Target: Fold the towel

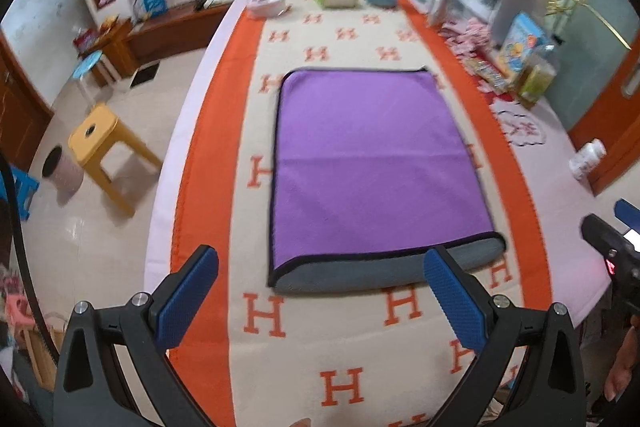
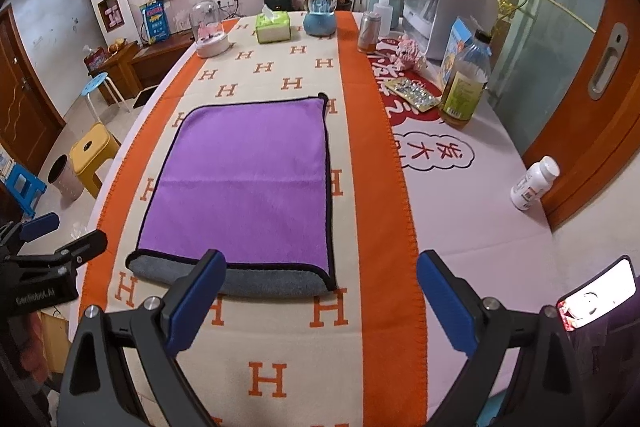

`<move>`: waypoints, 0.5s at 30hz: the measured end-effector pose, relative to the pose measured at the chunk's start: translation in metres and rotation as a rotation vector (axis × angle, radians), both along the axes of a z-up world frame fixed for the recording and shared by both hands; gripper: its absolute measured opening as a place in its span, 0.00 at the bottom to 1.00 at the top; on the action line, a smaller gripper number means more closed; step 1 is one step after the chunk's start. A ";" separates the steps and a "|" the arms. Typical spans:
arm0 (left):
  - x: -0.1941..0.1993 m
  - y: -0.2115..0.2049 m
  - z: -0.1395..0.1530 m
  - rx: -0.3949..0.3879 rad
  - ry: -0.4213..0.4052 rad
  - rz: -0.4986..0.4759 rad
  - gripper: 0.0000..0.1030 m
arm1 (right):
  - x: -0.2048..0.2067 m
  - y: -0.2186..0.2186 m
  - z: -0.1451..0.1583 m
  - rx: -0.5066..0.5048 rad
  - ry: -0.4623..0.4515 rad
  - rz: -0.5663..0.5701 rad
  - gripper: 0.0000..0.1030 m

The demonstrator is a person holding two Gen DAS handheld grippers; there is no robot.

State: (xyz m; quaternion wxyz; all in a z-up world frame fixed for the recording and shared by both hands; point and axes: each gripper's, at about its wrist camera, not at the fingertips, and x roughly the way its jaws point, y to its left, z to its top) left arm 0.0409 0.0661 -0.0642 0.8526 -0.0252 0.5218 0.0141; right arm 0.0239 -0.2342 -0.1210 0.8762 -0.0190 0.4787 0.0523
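Observation:
A purple towel (image 1: 372, 163) with black trim and a grey underside lies flat on the orange and cream H-patterned cloth (image 1: 360, 339), folded once with the grey fold edge nearest me. It also shows in the right wrist view (image 2: 248, 183). My left gripper (image 1: 320, 295) is open and empty, held above the cloth just short of the towel's near edge. My right gripper (image 2: 320, 291) is open and empty, near the towel's near right corner. The right gripper's body shows at the right edge of the left wrist view (image 1: 612, 247).
At the far end stand a tissue box (image 2: 273, 27), a blue globe (image 2: 319, 15) and a glass dome (image 2: 211, 35). An oil bottle (image 2: 466, 83), a can (image 2: 369, 31), a white appliance (image 2: 448, 15) and a pill bottle (image 2: 534, 183) stand on the right. Stools (image 2: 93, 155) stand on the floor at left.

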 end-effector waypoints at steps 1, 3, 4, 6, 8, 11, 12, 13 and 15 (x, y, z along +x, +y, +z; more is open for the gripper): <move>0.002 0.006 -0.007 -0.007 0.020 0.015 0.99 | 0.001 0.001 -0.002 -0.003 0.005 0.000 0.90; 0.006 0.016 -0.018 -0.020 0.045 0.035 0.99 | 0.007 0.001 -0.016 -0.009 0.037 0.005 0.89; 0.007 0.021 -0.024 -0.029 0.059 0.041 0.99 | 0.009 0.001 -0.020 -0.008 0.050 0.008 0.87; 0.009 0.028 -0.034 -0.027 0.079 0.048 0.99 | 0.011 0.003 -0.030 -0.008 0.074 0.013 0.86; 0.009 0.032 -0.042 -0.025 0.092 0.040 0.98 | 0.014 0.004 -0.039 -0.012 0.090 0.020 0.86; 0.011 0.033 -0.054 -0.016 0.114 0.019 0.94 | 0.018 0.005 -0.050 -0.010 0.106 0.045 0.83; 0.011 0.033 -0.058 -0.018 0.123 0.007 0.92 | 0.019 0.006 -0.052 -0.009 0.112 0.053 0.81; 0.012 0.033 -0.062 -0.023 0.130 -0.010 0.92 | 0.020 0.007 -0.057 -0.009 0.119 0.070 0.79; 0.013 0.032 -0.068 -0.031 0.139 -0.034 0.92 | 0.021 0.009 -0.064 -0.010 0.127 0.099 0.77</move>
